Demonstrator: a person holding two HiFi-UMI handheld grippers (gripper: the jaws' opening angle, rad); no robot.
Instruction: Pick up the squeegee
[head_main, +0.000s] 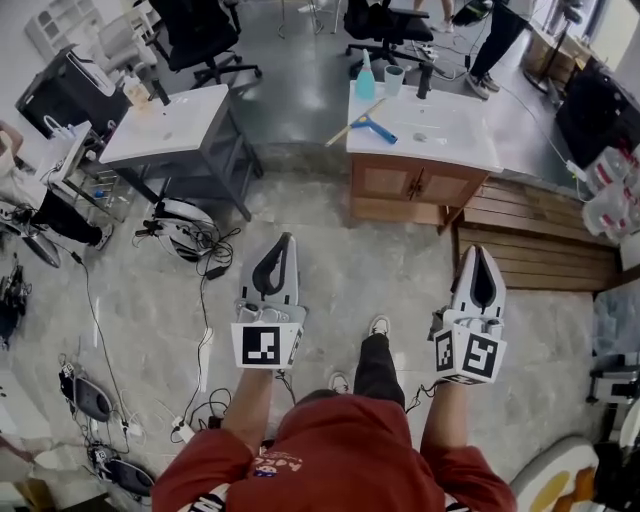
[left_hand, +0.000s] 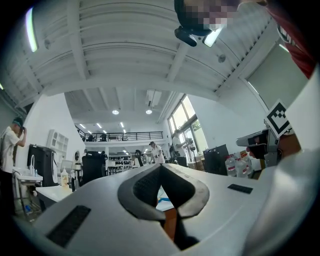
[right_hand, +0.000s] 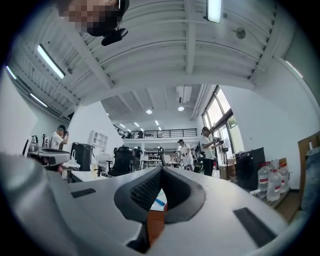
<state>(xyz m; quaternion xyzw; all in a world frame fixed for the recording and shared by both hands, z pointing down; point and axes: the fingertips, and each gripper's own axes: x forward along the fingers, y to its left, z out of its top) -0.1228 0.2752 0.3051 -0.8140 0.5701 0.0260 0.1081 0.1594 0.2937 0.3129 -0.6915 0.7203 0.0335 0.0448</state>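
Head view: the squeegee (head_main: 372, 128), blue-headed with a pale wooden handle, lies flat on the white countertop (head_main: 460, 140) of a wooden vanity cabinet (head_main: 400, 185), near the counter's left front corner, just in front of a blue spray bottle (head_main: 366, 78) and a cup (head_main: 393, 78), and well apart from both grippers. The left gripper (head_main: 288, 240) and the right gripper (head_main: 482, 252) are held side by side over the floor, pointing toward the cabinet. In each gripper view the jaws are closed tip to tip, with nothing gripped between them.
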